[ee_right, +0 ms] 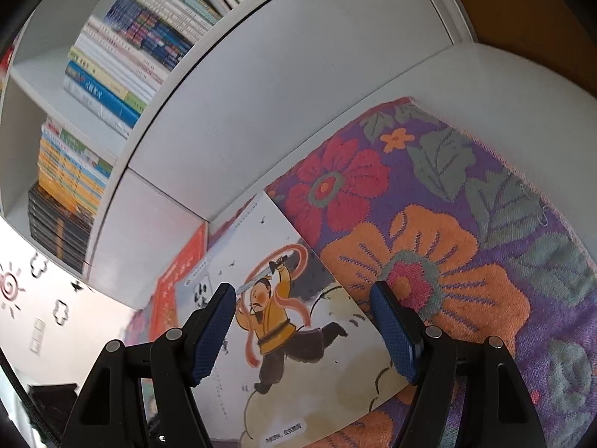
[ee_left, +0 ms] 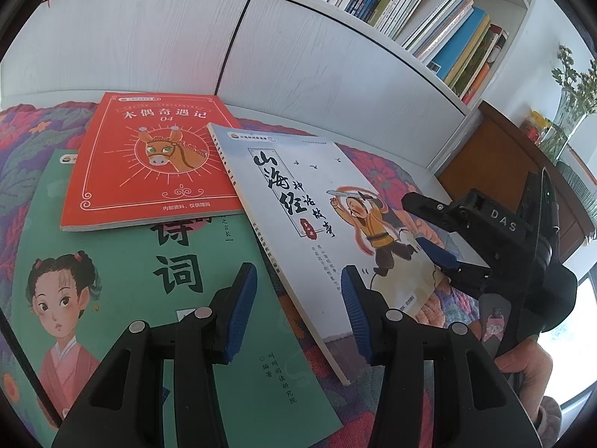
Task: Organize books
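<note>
Three books lie on a floral cloth [ee_right: 466, 205]. A red book [ee_left: 149, 160] rests on a green book [ee_left: 123, 298], and a white book with a sword fighter [ee_left: 298, 205] overlaps both. My left gripper [ee_left: 298, 313] hovers open above the white book's left edge, with nothing between its pads. My right gripper [ee_left: 425, 227] stands open at that book's right edge. In the right wrist view the white book [ee_right: 298, 366] shows between the right gripper [ee_right: 306, 332] fingers, and the pads are not pressing on it.
A white bookshelf packed with upright books [ee_left: 429, 11] stands above closed white cabinet doors [ee_left: 149, 37]. A brown wooden cabinet [ee_left: 496, 164] and a glass vase with a green plant [ee_left: 571, 112] are at the right. A person's hand [ee_left: 522, 358] holds the right gripper.
</note>
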